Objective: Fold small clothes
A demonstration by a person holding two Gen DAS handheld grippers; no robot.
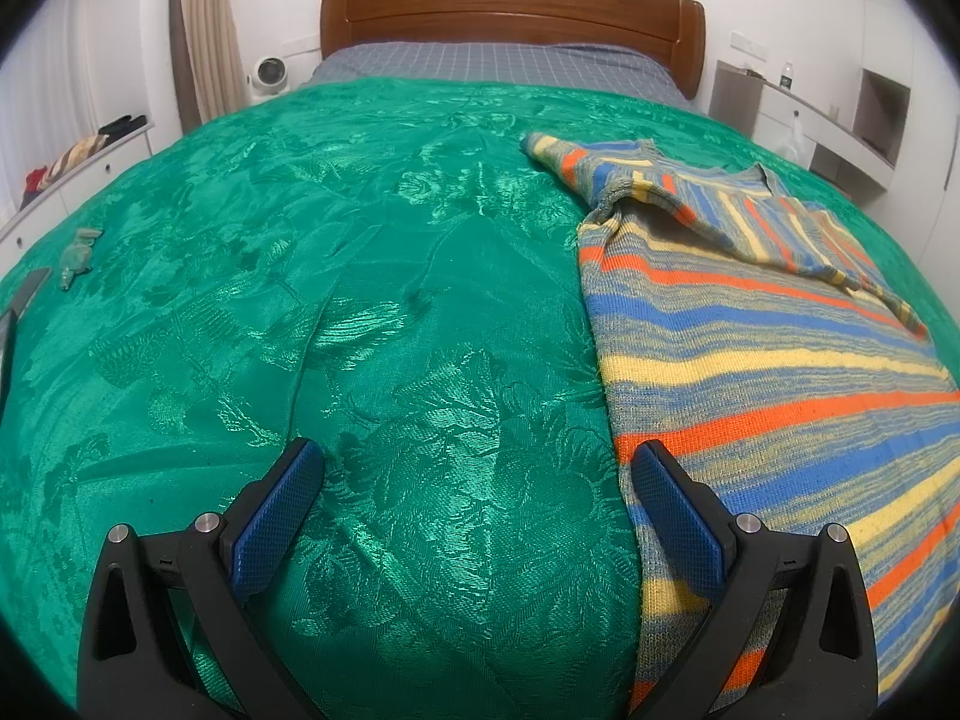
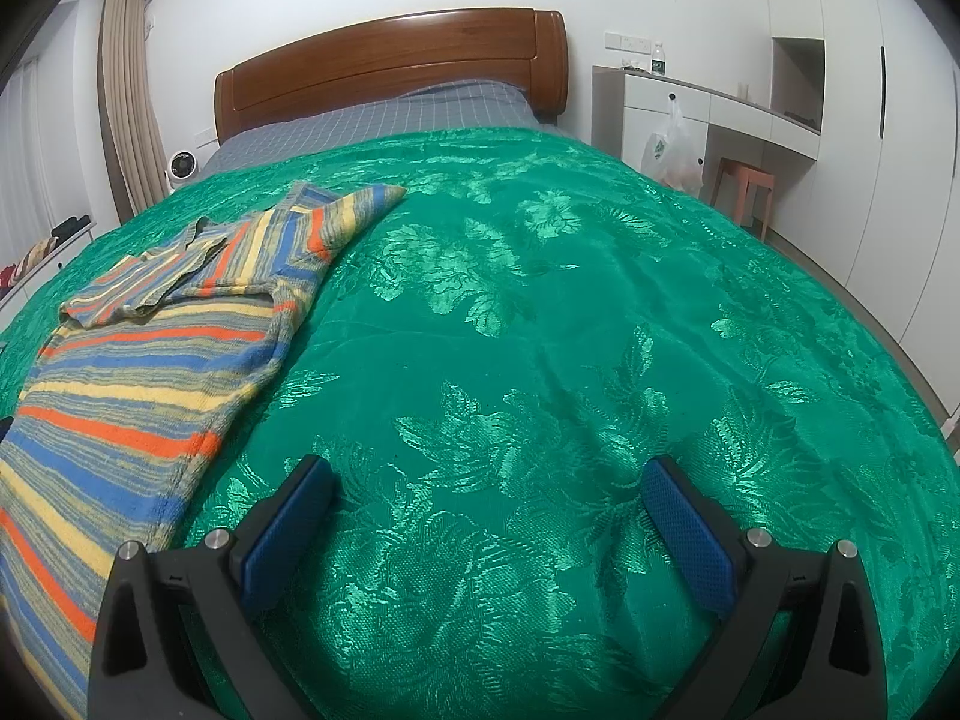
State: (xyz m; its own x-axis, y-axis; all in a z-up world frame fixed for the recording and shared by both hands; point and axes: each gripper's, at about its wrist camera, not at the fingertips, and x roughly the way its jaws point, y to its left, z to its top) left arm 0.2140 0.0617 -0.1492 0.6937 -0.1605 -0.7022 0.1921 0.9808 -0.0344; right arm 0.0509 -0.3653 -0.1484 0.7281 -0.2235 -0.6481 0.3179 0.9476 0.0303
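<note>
A striped knitted sweater (image 1: 774, 354) in blue, orange, yellow and grey lies flat on the shiny green floral bedspread (image 1: 360, 312), one sleeve folded across its chest. The left gripper (image 1: 477, 480) hovers at its left edge, jaws wide apart; the right gripper (image 2: 489, 495) hovers over bare bedspread to the sweater's right, likewise spread and empty.

left gripper (image 1: 477, 459): fingers spread, empty | right gripper (image 2: 489, 477): fingers spread, empty
</note>
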